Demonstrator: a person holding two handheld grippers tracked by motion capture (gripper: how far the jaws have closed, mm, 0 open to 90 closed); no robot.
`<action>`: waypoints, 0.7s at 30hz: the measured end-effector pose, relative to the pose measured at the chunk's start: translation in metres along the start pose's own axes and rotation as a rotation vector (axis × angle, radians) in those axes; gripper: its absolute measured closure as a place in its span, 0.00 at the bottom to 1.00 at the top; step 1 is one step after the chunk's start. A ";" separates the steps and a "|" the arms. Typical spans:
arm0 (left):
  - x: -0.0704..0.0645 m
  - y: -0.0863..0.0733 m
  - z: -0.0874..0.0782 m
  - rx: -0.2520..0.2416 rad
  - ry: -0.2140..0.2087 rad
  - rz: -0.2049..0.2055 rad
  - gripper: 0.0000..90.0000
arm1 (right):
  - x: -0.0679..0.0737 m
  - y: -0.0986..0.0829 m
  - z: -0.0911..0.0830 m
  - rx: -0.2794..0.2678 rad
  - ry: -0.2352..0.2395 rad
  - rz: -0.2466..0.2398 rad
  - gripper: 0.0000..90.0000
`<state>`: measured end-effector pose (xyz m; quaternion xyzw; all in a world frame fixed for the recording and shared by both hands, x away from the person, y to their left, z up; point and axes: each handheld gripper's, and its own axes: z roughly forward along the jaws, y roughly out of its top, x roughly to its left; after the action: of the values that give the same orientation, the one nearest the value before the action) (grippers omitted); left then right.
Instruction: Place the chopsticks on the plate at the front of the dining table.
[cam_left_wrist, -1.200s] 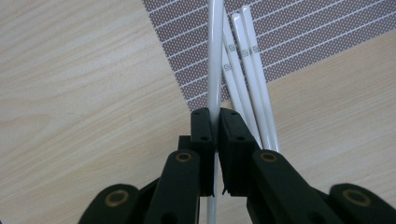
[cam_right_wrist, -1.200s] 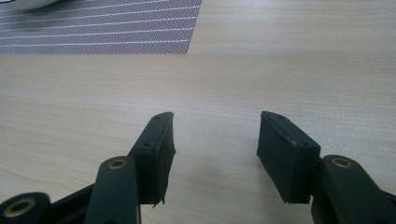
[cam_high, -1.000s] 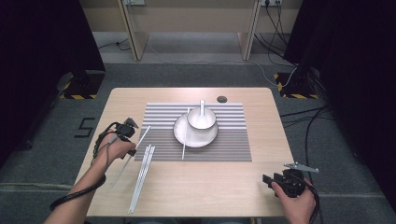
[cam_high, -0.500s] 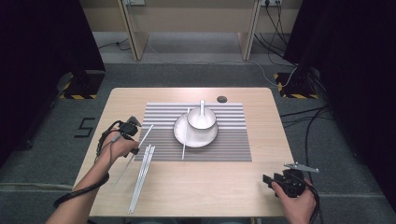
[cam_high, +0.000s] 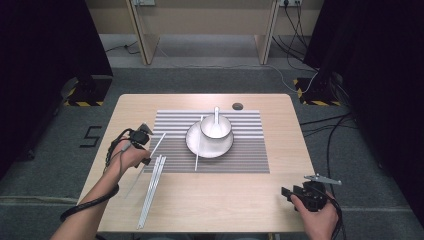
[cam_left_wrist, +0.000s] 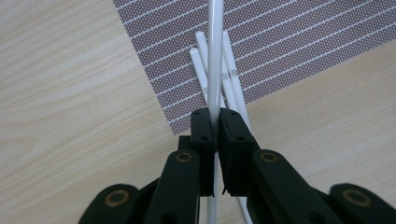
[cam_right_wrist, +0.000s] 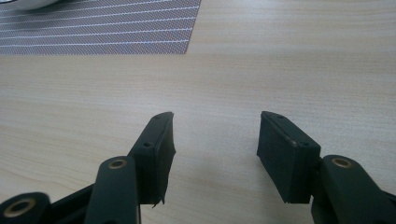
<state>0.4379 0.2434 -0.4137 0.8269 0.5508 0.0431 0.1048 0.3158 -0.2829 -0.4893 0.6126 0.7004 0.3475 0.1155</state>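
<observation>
My left gripper (cam_high: 143, 142) hovers over the table's left part, by the left edge of the striped placemat (cam_high: 250, 150). It is shut on a white chopstick (cam_left_wrist: 215, 56), which runs lengthwise between the jaws and out over the mat (cam_left_wrist: 299, 42). In the high view that chopstick (cam_high: 158, 141) slants toward the mat's corner. Several more white chopsticks (cam_high: 151, 190) lie in a bundle under it, their tips (cam_left_wrist: 198, 44) on the mat's edge. My right gripper (cam_right_wrist: 215, 135) is open over bare wood at the front right (cam_high: 295, 192), nothing between its fingers.
On the placemat stands a white plate (cam_high: 226, 150) with a white bowl (cam_high: 221, 132) and a spoon (cam_high: 216, 116) in it. Another chopstick (cam_high: 197, 147) leans across the plate's left side. A small dark round disc (cam_high: 237, 106) lies near the far edge.
My left gripper has shifted slightly to the right and away, carrying the chopstick with it. The right gripper has stayed put.
</observation>
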 end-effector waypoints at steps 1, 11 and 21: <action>0.000 0.000 0.000 -0.001 -0.002 0.000 0.94 | 0.000 0.000 0.000 0.001 0.001 0.000 0.51; -0.004 0.003 0.000 -0.006 -0.006 0.003 0.94 | 0.000 0.000 0.000 -0.002 0.001 -0.003 0.51; -0.010 0.008 -0.001 -0.016 -0.014 0.012 0.94 | -0.001 0.000 -0.001 -0.004 -0.002 -0.002 0.51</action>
<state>0.4409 0.2315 -0.4102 0.8296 0.5448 0.0421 0.1150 0.3157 -0.2836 -0.4889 0.6120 0.7003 0.3481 0.1177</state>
